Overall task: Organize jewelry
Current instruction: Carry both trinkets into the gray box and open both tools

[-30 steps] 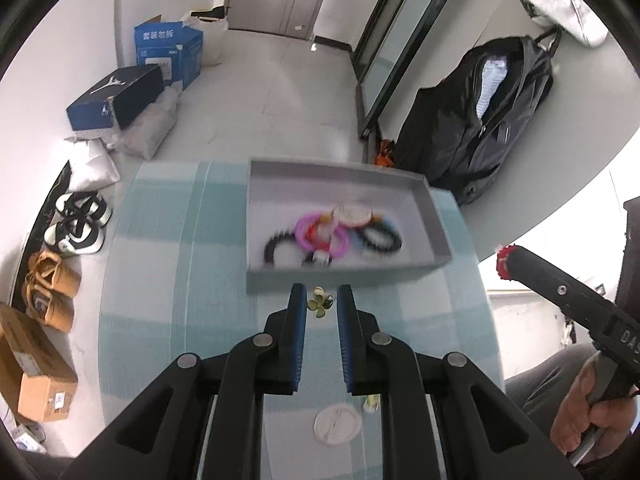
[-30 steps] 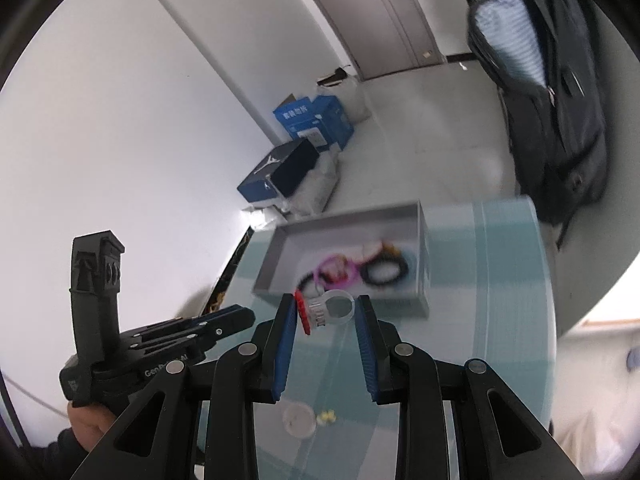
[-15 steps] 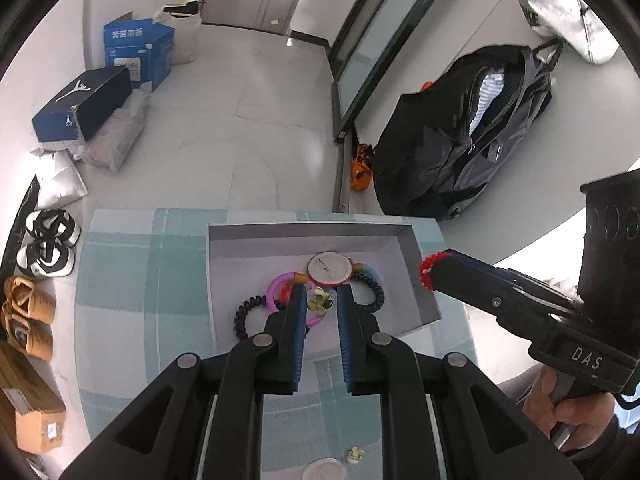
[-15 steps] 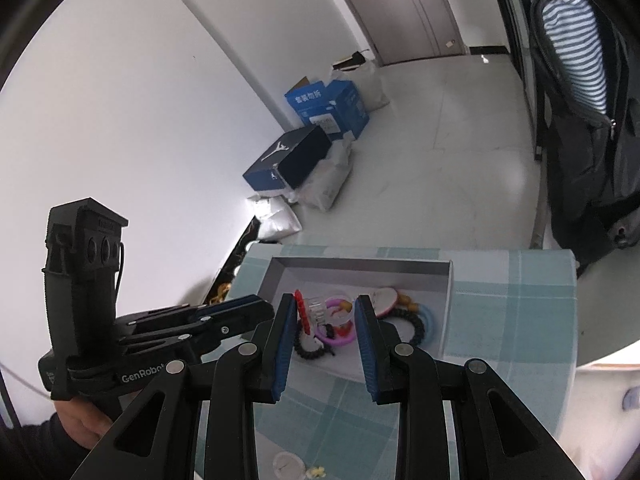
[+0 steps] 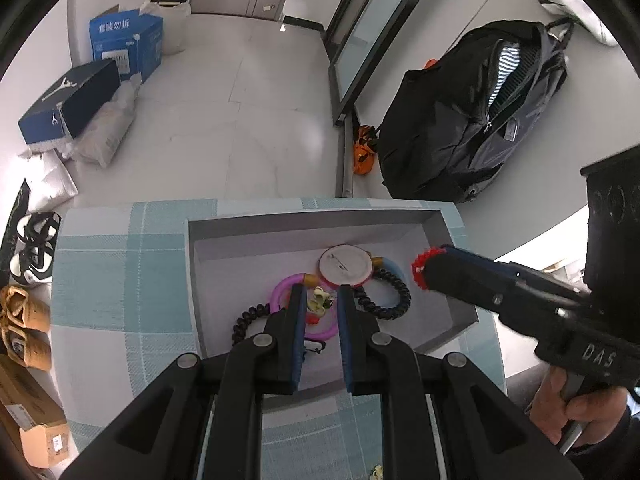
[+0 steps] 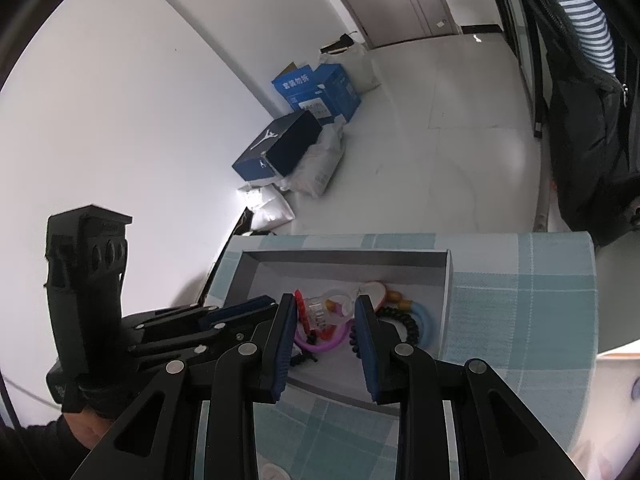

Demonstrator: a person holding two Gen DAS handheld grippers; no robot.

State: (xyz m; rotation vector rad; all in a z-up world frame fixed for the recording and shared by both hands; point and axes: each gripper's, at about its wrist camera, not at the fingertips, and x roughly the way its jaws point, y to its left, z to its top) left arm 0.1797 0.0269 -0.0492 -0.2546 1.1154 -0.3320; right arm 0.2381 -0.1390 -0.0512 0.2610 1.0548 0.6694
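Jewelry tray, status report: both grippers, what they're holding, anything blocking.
Left gripper shut on small flower earring, over gray tray. Right gripper shut on clear ring with red flower, also over tray. Nothing blocking.

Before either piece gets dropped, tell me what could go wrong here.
1. The left gripper holds a small yellow flower piece above the pink bracelet and black beaded bracelet; released there, it may land tangled among them in the grey tray.
2. The right gripper brings the clear ring with red trim close beside the left one, so they could bump.
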